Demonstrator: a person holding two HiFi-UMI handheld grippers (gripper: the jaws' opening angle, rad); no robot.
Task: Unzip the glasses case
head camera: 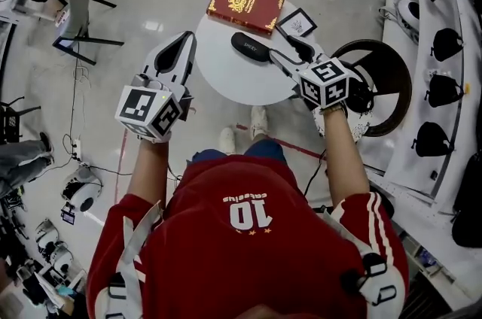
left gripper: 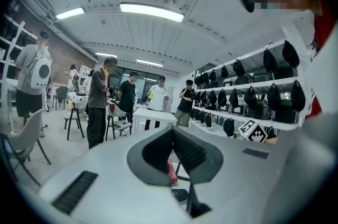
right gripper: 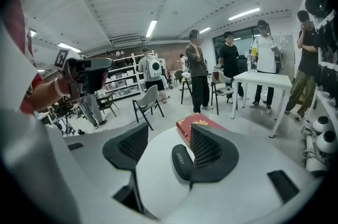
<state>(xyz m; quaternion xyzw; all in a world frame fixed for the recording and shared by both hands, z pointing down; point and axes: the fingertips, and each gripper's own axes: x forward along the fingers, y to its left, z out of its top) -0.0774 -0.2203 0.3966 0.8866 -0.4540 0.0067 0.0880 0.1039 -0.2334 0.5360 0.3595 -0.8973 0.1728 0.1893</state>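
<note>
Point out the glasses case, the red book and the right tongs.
glasses case (head camera: 251, 47), head view, middle of its black shell.
red book (head camera: 245, 5), head view, centre of its cover.
right tongs (right gripper: 169, 133), right gripper view, midway between the open fingertips.

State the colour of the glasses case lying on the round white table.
The glasses case is black; the right gripper view shows it best.

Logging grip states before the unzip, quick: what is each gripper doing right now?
Left gripper: closed, holding nothing.
Right gripper: open, holding nothing; the glasses case lies just ahead of it.
</note>
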